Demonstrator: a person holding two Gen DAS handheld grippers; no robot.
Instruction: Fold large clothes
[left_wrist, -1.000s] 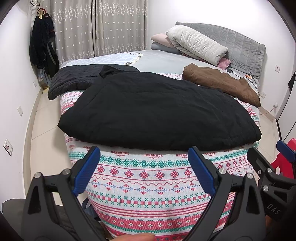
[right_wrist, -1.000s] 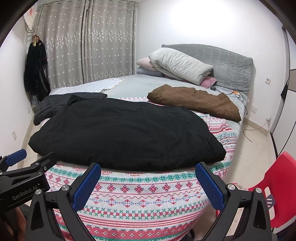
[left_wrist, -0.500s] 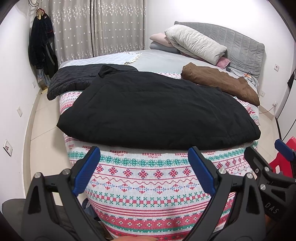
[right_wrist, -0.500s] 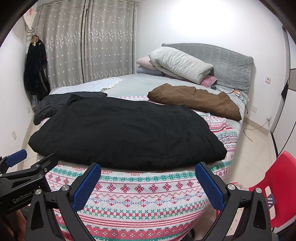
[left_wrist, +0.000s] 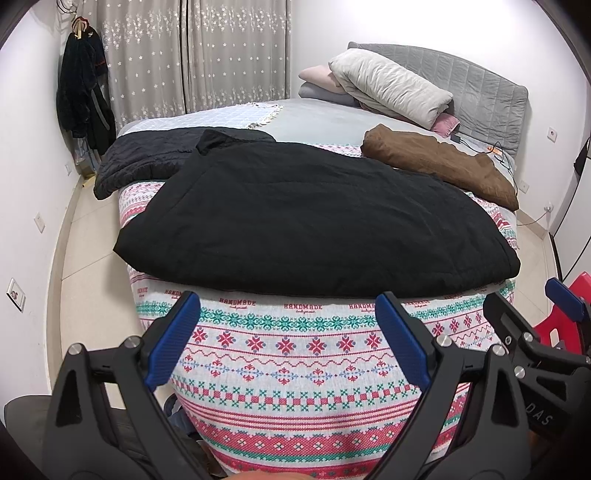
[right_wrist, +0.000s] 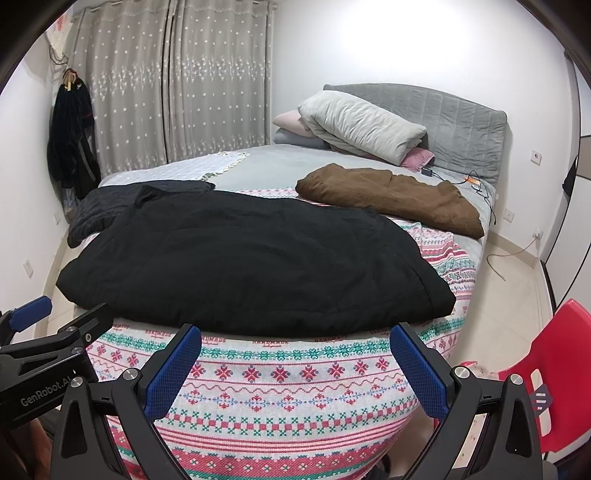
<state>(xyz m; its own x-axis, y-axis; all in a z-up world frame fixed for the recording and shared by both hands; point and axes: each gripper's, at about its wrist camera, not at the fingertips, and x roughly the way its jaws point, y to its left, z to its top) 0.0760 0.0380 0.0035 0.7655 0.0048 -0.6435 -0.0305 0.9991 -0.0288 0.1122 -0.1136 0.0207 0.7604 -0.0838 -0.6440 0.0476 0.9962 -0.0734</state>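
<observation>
A large black padded garment (left_wrist: 314, 218) lies spread flat on the patterned blanket (left_wrist: 295, 347) at the foot of the bed; it also shows in the right wrist view (right_wrist: 251, 262). My left gripper (left_wrist: 288, 314) is open and empty, held short of the garment's near edge. My right gripper (right_wrist: 295, 347) is open and empty, also short of the near edge. The right gripper shows at the right edge of the left wrist view (left_wrist: 532, 332), and the left gripper at the left edge of the right wrist view (right_wrist: 48, 332).
A brown garment (left_wrist: 439, 162) lies at the bed's right, a dark quilted one (left_wrist: 147, 155) at its left. Pillows (left_wrist: 388, 85) lean on the grey headboard. A red chair (right_wrist: 554, 362) stands at right. Dark clothes (left_wrist: 81, 96) hang on the left wall.
Both grippers have drifted very slightly; the view of the bed has shifted a little. Nothing was grasped or moved.
</observation>
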